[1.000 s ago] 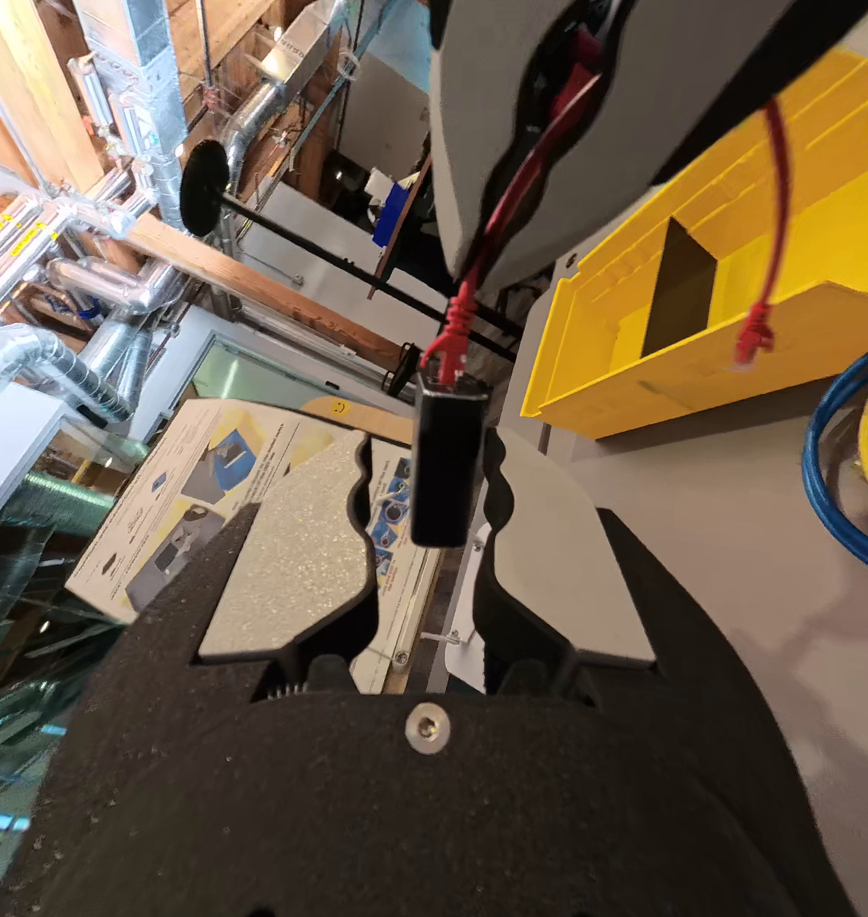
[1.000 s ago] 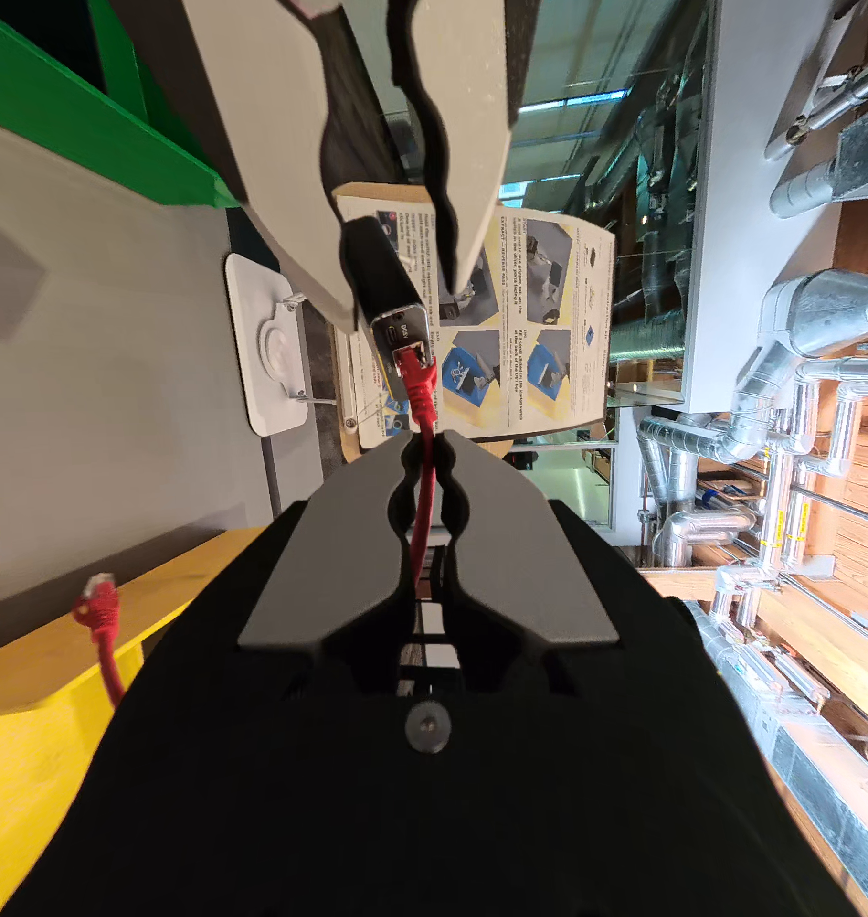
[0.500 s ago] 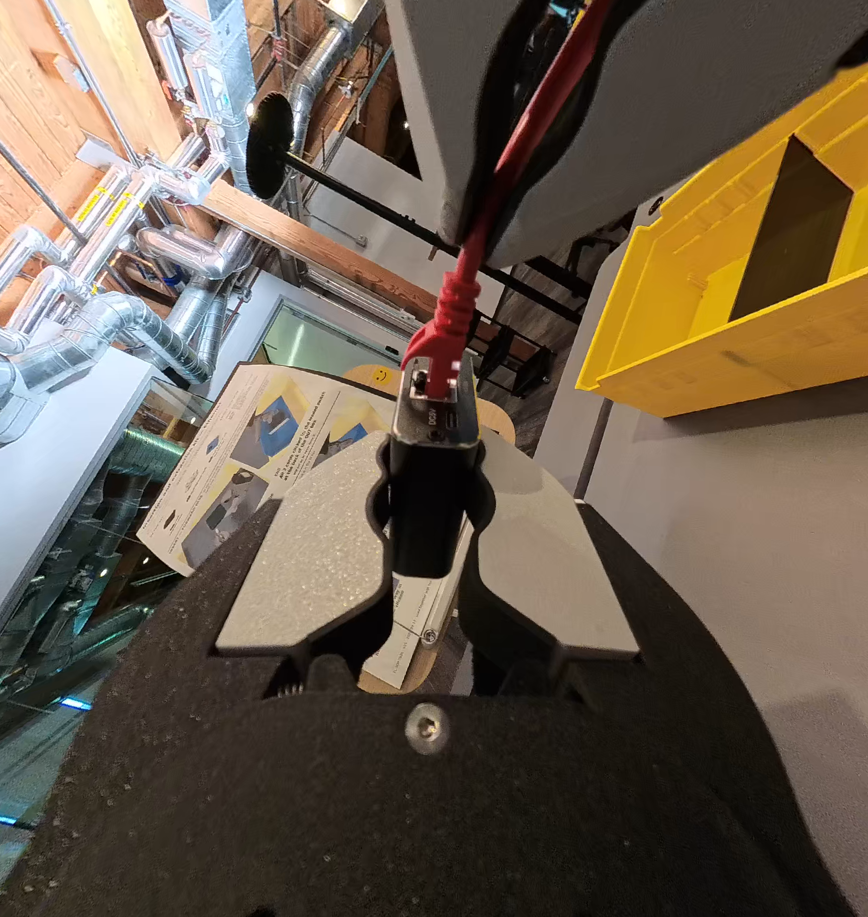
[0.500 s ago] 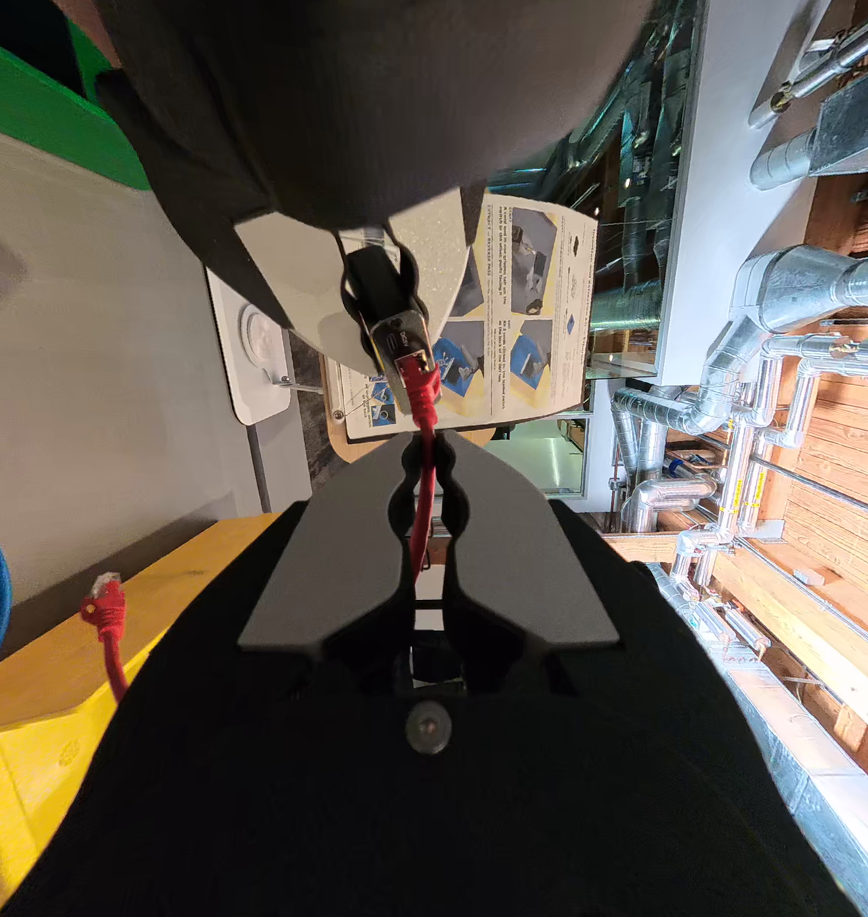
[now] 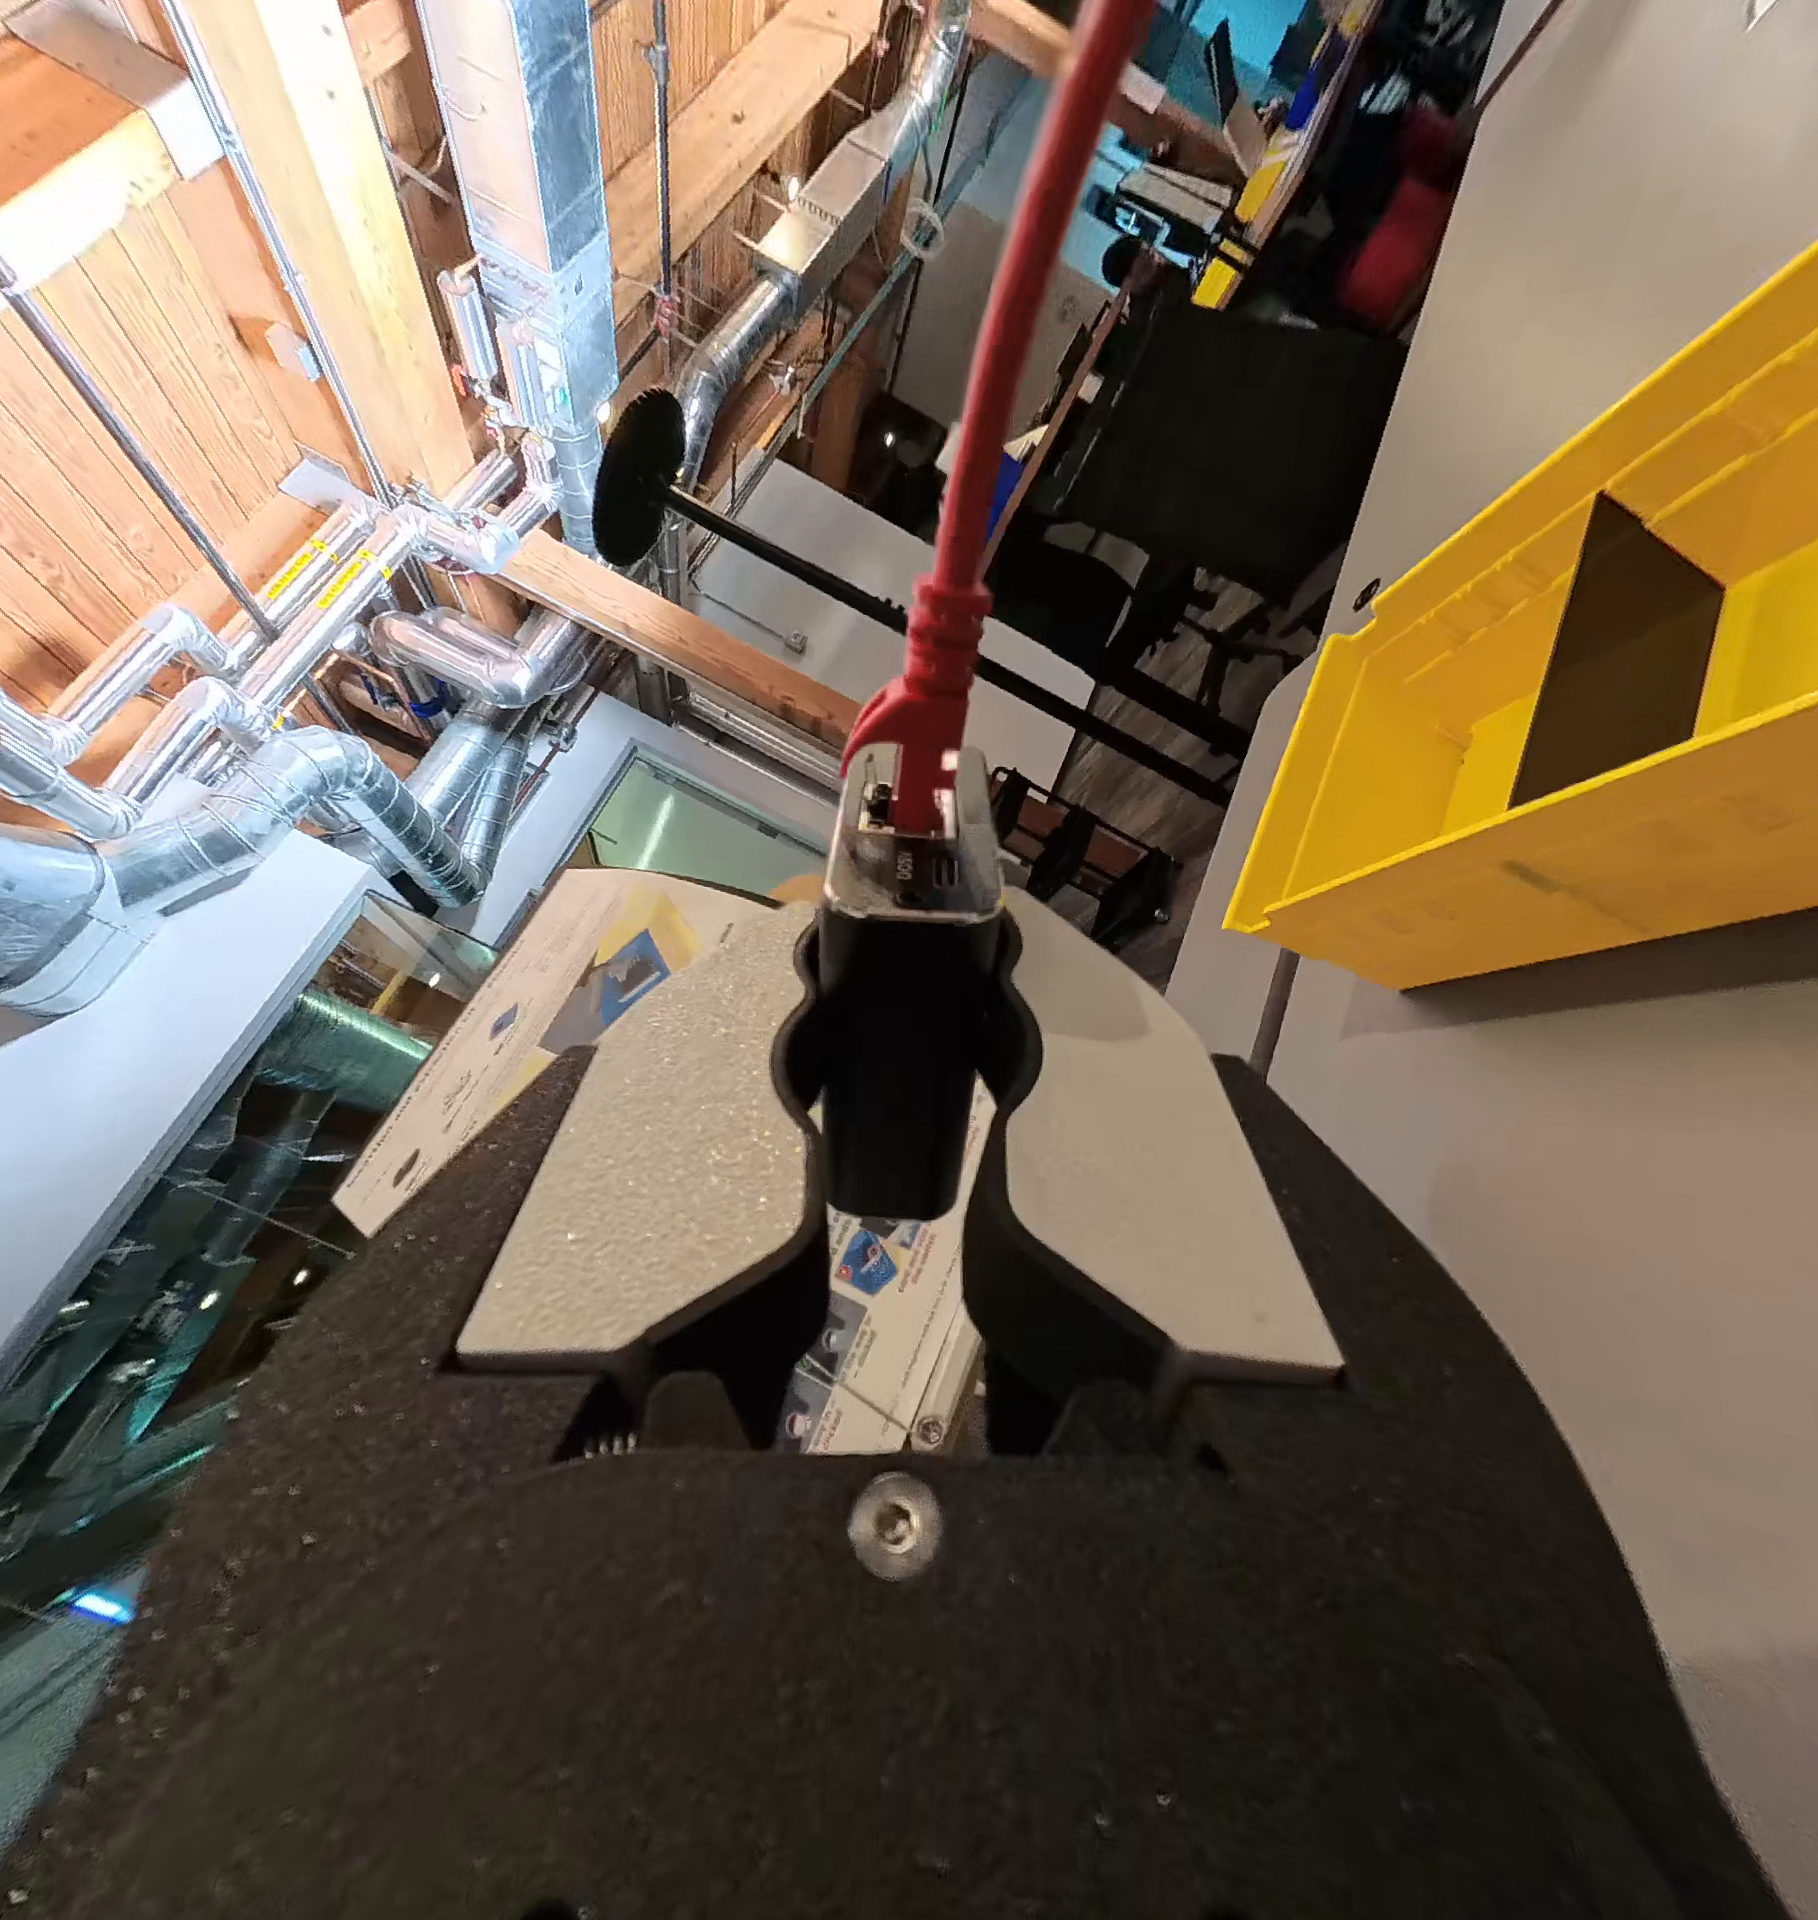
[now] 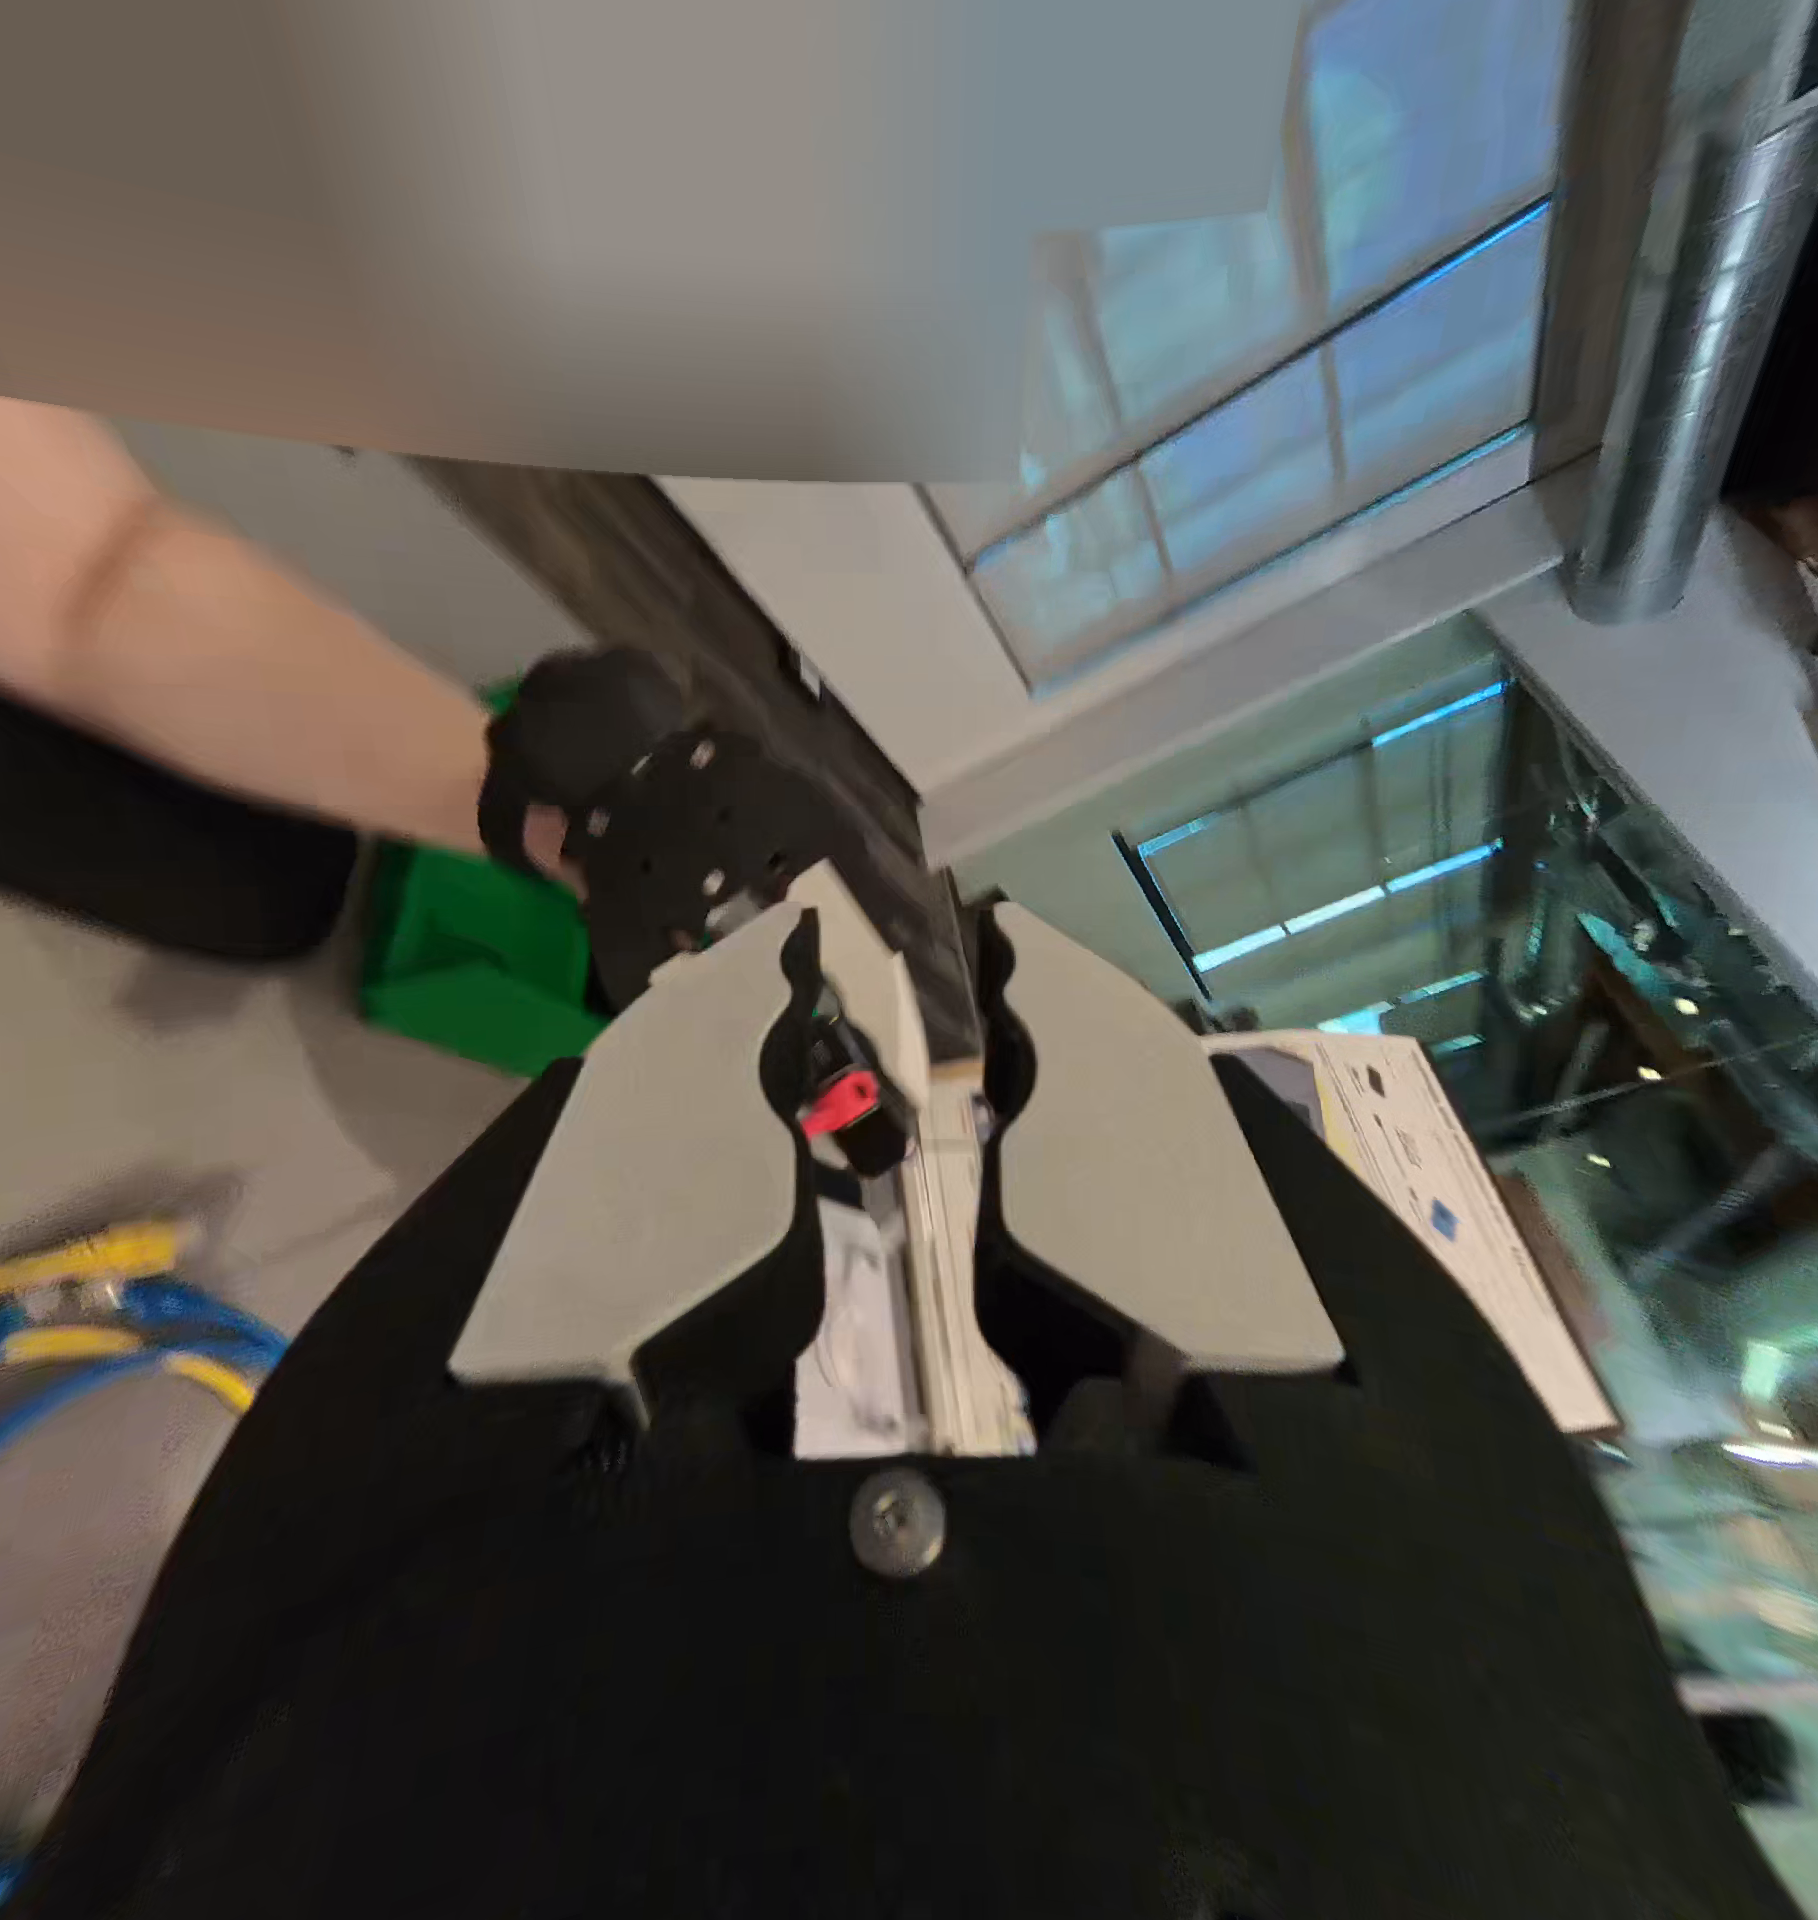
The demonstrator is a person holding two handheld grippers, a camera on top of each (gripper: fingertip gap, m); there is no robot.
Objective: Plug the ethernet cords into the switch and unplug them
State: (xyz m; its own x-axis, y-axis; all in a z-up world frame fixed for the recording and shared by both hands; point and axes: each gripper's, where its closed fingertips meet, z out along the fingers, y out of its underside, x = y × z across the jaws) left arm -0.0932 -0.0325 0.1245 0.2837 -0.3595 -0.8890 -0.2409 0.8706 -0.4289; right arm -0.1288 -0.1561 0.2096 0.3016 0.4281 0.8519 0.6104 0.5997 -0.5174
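— Which step are they on, would you say?

— The plug is in. The left gripper point(image 5: 910, 1023) holds the switch point(image 5: 900, 1049), a small black box, upright between its fingers, both pads pressed on the black sides. The red cord point(image 5: 998, 364) sits in the port at the far end, beyond the fingertips, and runs up and away out of sight.

— And the right gripper?

— The right gripper point(image 6: 889, 1029) has its jaws moderately apart with nothing in them. Through the gap, well ahead of it, you can just glimpse the left gripper with the red plug at the switch. The view is blurred, so I can't say more than that.

— So the unplugging is next?

— That's my guess: plug done, pull not yet done. The right gripper needs to come in on the red boot just ahead of the left fingertips, close on it with the latch tab squeezed, then pull straight out along the port while the left one holds firm.

— Any other cords?

— Blue and yellow cords point(image 6: 105, 1320) lie on the counter point(image 6: 209, 1101), low to the right gripper's left. A yellow bin point(image 5: 1570, 748) sits off to the left gripper's right.
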